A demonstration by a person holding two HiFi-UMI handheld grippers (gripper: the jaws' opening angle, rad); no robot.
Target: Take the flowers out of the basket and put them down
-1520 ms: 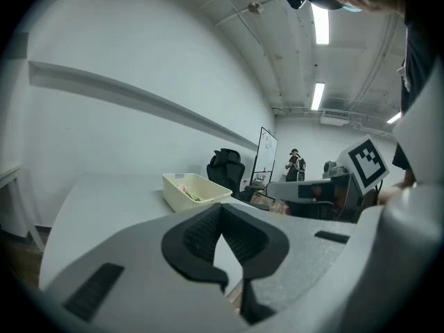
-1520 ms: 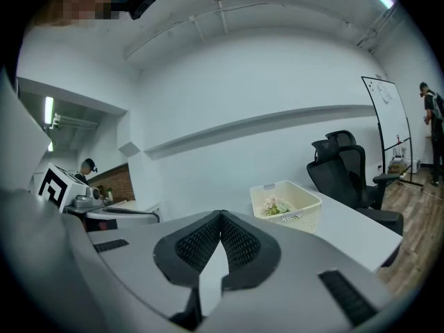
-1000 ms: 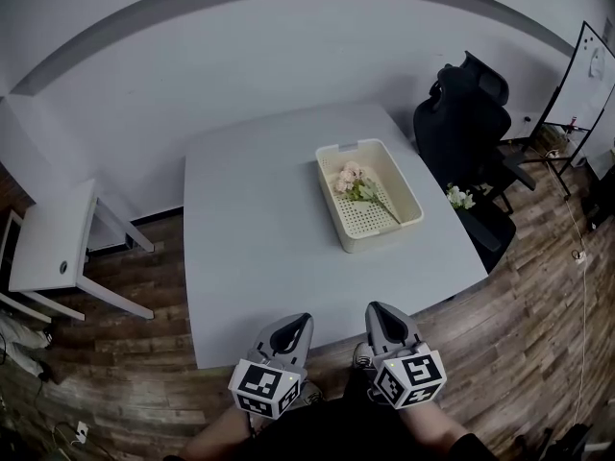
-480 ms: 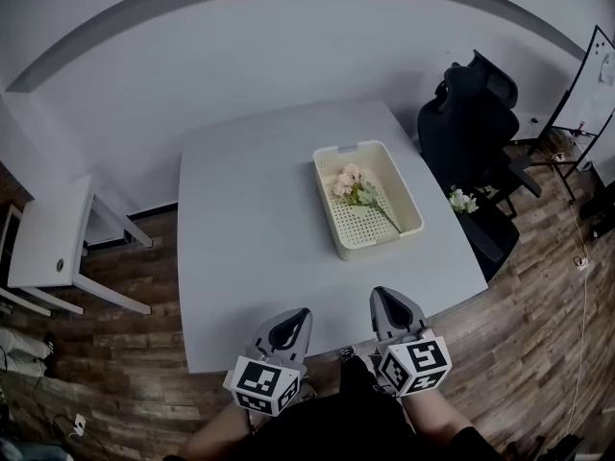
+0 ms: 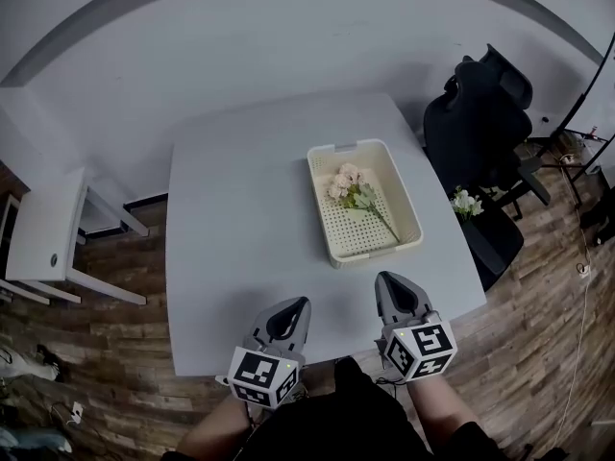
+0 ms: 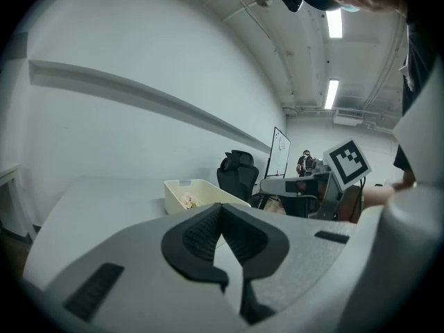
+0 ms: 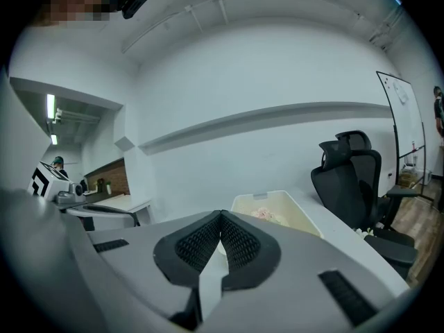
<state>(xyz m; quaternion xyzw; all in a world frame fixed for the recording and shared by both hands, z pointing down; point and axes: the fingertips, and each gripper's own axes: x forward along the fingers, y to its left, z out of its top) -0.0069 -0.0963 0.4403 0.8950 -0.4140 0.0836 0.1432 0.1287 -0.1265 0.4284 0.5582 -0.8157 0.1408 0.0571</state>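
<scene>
A cream perforated basket (image 5: 411, 220) stands on the right half of the grey table (image 5: 240, 229). Inside lies a bunch of pale pink flowers (image 5: 344, 181) with a green stem running toward the near right corner. The basket (image 6: 201, 189) also shows in the left gripper view, and the basket (image 7: 291, 210) with the flowers (image 7: 263, 214) in the right gripper view. Both grippers hover over the table's near edge, well short of the basket. My left gripper (image 5: 294, 304) is shut and empty. My right gripper (image 5: 387, 280) is shut and empty too.
A black office chair (image 5: 485, 123) stands right of the table, with another small bunch of white flowers (image 5: 466, 202) on its seat. A white side table (image 5: 48, 233) is at the left. A whiteboard stands at the far right. The floor is wood.
Both grippers have come forward over the table's near edge, the right one a little further. The view has shifted closer to the table. The basket and flowers have not moved.
</scene>
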